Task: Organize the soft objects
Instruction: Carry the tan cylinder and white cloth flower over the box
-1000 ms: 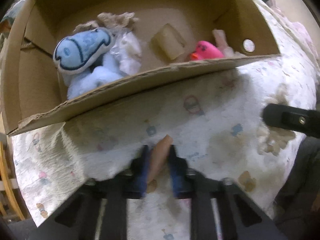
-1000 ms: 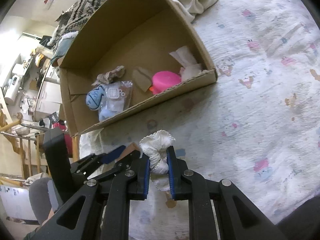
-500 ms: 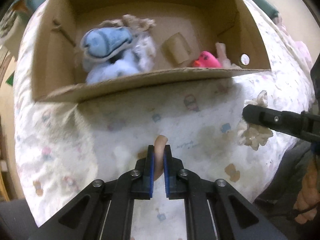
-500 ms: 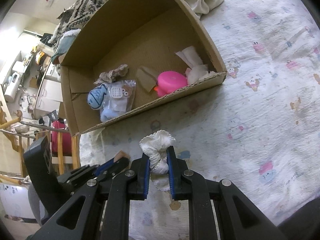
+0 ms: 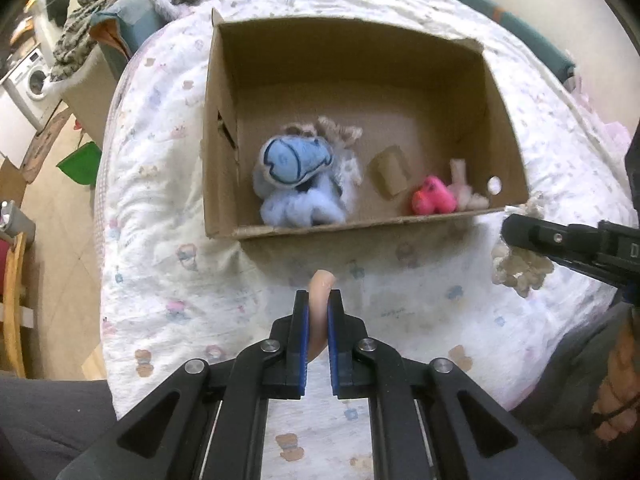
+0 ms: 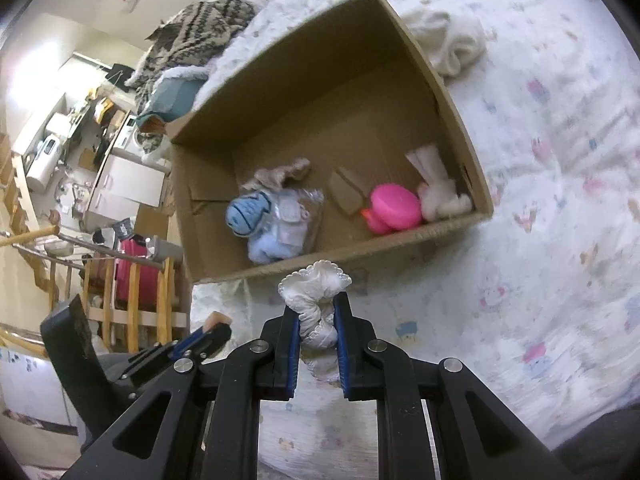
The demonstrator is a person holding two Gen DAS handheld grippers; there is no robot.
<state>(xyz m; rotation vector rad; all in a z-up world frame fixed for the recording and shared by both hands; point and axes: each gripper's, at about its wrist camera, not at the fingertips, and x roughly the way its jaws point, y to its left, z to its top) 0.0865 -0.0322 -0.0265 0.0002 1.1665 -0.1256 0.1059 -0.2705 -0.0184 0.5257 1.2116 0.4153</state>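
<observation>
Peach soft piece in left jaws, frilly white cloth in right.

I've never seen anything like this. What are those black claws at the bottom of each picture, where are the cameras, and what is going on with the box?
There is no robot here: a person holds a two-finger clamp in each hand. Each picture comes from a wide-angle camera on one clamp, looking forward along its fingers, so the room looks bent.

In the left wrist view, the left gripper is shut on a small peach-coloured soft piece. In the right wrist view, the right gripper is shut on a white frilly cloth bundle.

Both point at an open brown cardboard box on a pale printed bed cover. Inside the box lie a light blue plush toy, a bright pink toy and a small tan cardboard piece.
</observation>
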